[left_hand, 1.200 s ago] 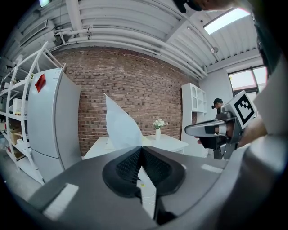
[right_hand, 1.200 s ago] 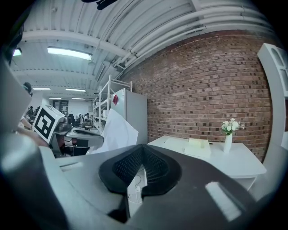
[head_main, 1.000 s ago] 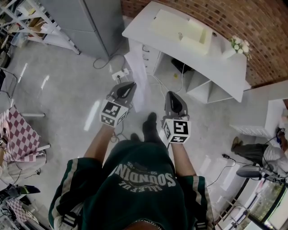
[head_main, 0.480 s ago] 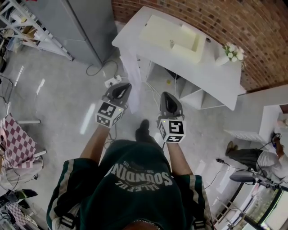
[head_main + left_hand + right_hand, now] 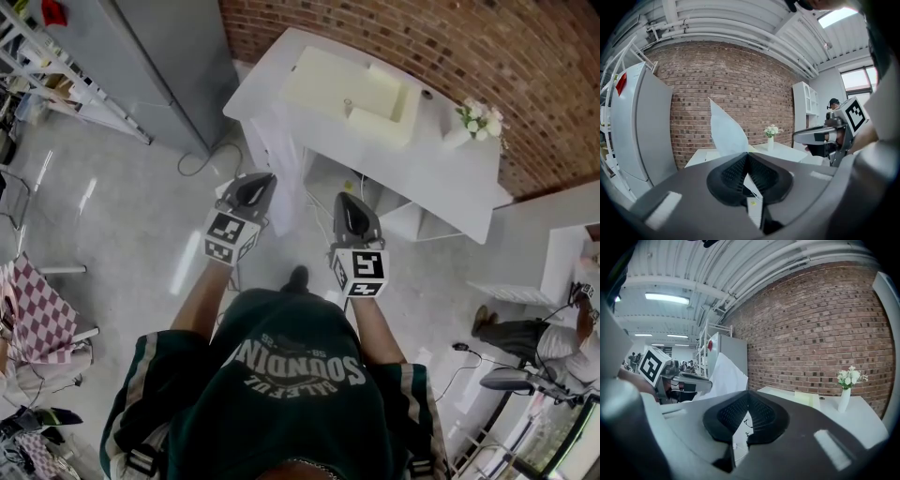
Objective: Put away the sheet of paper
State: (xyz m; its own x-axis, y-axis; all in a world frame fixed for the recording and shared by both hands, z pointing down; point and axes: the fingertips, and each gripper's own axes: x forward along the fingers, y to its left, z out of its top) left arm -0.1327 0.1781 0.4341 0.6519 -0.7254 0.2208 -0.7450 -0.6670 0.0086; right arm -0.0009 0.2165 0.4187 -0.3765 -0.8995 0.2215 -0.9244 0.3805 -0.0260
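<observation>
The fingers of my left gripper were pressed together on the paper, and the sheet rose from the tips in a bent, pointed flap. From the head view the paper hung in the air just ahead of that gripper. It was between my two grippers, over the floor and in front of the desk. It touched nothing else that I could see.

My right gripper had its fingers closed tip to tip with nothing between them. Through the gap lower down I saw only floor and a dark cable. I held this gripper beside the left one, about level with it. It was apart from the paper, which stood off to its left.

The desk was white and stood against a brick wall. On it lay a pale tray toward the left end and a vase of white flowers toward the right. A grey fridge stood left of the desk, with a rack beyond it. A checked cloth showed at the left edge of the head view. A person was low on the floor at the far right, well apart from me.
</observation>
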